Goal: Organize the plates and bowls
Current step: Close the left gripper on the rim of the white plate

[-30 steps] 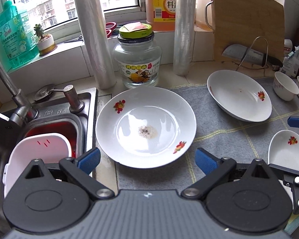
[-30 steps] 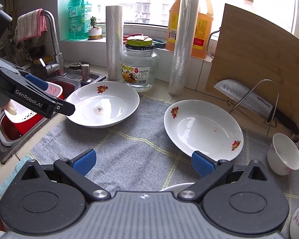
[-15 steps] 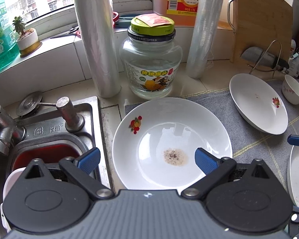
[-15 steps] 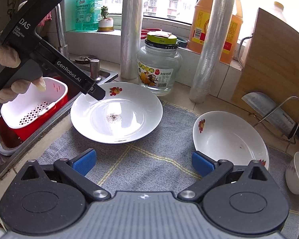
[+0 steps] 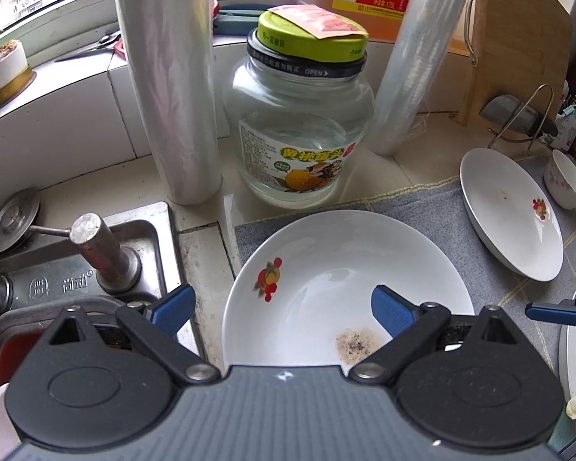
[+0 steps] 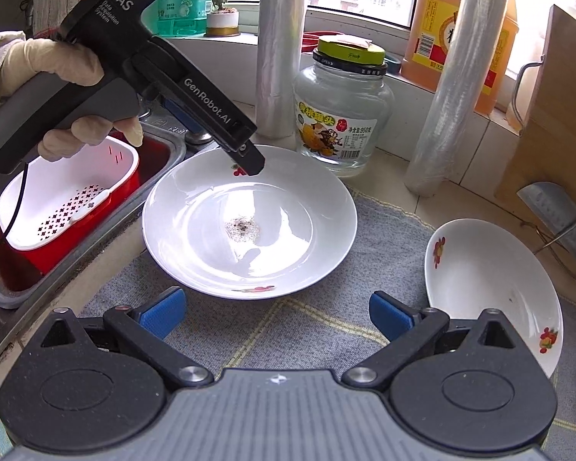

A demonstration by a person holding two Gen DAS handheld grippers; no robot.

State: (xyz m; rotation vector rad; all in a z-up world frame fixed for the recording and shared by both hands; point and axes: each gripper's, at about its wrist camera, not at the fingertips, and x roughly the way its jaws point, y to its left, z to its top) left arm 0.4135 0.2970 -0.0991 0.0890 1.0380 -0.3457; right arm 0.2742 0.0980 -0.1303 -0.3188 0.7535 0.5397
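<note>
The gray mat [image 6: 318, 326] is spread across the lower middle of the right wrist view, and the task's dishes are laid on it. The sink [image 6: 161, 153] is seen at the left edge, holding a red and white basket [image 6: 57, 207].

The large plate [image 6: 288, 207] is set at the centre of that view, its left edge hanging off the mat toward the sink. A patch of dark crumbs [image 6: 242, 228] is left in its well. A 2nd plate [image 6: 491, 280] is tilted at the lower right, well apart from the 1st. 2 small bowls [image 5: 564, 180] are seen at the right edge of the left wrist view.

The left gripper [image 5: 282, 307] is aimed down at the large plate's near-left rim. Its jaws are closing, the rim lies between them, and no pad contact is seen. The right gripper [image 6: 274, 315] is held wide open and empty, just short of the plate's near edge.

Several risks are judged likely. If only a thin lip is caught, the glazed rim could be squeezed out of the pads. If the plate is tipped, crumbs could be spilled. The glass jar [image 6: 341, 115] and the film roll [image 6: 278, 50], just behind, could be knocked if the plate is pushed away.
</note>
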